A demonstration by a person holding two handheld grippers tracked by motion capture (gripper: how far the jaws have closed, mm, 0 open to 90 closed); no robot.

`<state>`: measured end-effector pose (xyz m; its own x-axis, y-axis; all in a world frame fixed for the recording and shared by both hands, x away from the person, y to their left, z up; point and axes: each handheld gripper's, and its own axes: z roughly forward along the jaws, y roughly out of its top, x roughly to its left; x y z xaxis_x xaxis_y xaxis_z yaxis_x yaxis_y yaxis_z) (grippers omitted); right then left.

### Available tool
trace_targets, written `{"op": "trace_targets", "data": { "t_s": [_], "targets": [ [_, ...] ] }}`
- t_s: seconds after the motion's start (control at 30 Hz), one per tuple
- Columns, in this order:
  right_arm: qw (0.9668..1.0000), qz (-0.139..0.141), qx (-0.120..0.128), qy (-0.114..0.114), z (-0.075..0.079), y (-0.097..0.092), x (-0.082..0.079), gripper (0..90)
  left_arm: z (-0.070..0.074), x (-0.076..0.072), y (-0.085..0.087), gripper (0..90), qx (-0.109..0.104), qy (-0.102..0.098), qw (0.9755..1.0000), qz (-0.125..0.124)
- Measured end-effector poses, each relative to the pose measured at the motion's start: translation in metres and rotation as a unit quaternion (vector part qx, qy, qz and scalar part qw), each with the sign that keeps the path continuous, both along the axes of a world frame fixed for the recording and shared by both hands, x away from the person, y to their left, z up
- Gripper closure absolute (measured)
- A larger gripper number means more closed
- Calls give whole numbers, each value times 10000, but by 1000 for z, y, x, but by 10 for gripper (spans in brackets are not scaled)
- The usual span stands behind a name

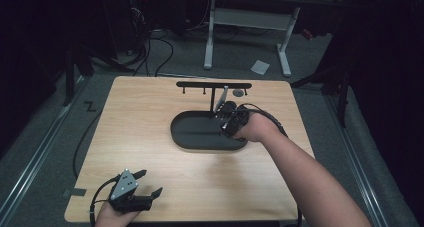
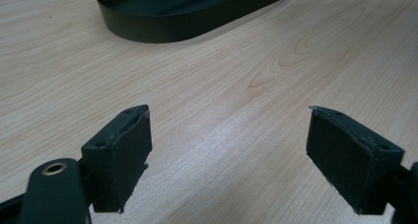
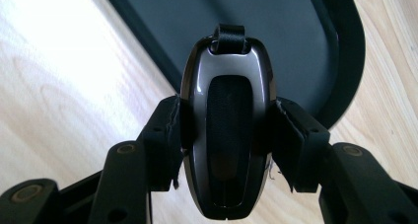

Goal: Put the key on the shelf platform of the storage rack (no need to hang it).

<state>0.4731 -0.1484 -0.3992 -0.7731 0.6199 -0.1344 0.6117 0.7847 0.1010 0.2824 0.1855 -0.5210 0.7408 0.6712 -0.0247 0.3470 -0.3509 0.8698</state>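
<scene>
One key fob point(image 3: 226, 130) sat clamped in the right gripper point(image 3: 226, 135) above one black oval tray point(image 1: 200, 137). At the left desk point(image 1: 150, 162) edge, the left gripper point(image 1: 150, 183) rested spread wide, holding nothing.

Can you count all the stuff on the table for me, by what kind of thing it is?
Black oval tray: 1
Black rack with hooks: 1
Key fob, held by the right gripper: 1
Small grey round thing, too small to tell what: 1
Grippers, counting the open left gripper: 2
Total: 6
</scene>
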Motion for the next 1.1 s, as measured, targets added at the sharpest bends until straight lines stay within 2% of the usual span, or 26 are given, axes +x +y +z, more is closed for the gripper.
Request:
{"op": "trace_targets", "data": {
  "t_s": [0.33,0.53,0.6,0.83,0.93,1.1],
  "targets": [
    [10000,47,-58,-27,-24,22,25,488,-1,0,2,182,-28,20,10000,5],
    [10000,58,-22,-20,-28,33,35,488,-1,0,2,182,-52,15,10000,26],
    [9999,98,-66,-57,-30,38,37,488,-1,0,2,182,-24,30,10000,3],
    [9997,196,45,-162,-32,51,43,488,-1,0,2,182,-32,27,10000,6],
    [9997,201,-131,-69,-45,49,41,488,-1,0,2,182,-49,17,10000,23],
    [9995,186,-270,16,-57,39,37,487,-1,0,2,182,-31,26,10000,3]
  ]
}}
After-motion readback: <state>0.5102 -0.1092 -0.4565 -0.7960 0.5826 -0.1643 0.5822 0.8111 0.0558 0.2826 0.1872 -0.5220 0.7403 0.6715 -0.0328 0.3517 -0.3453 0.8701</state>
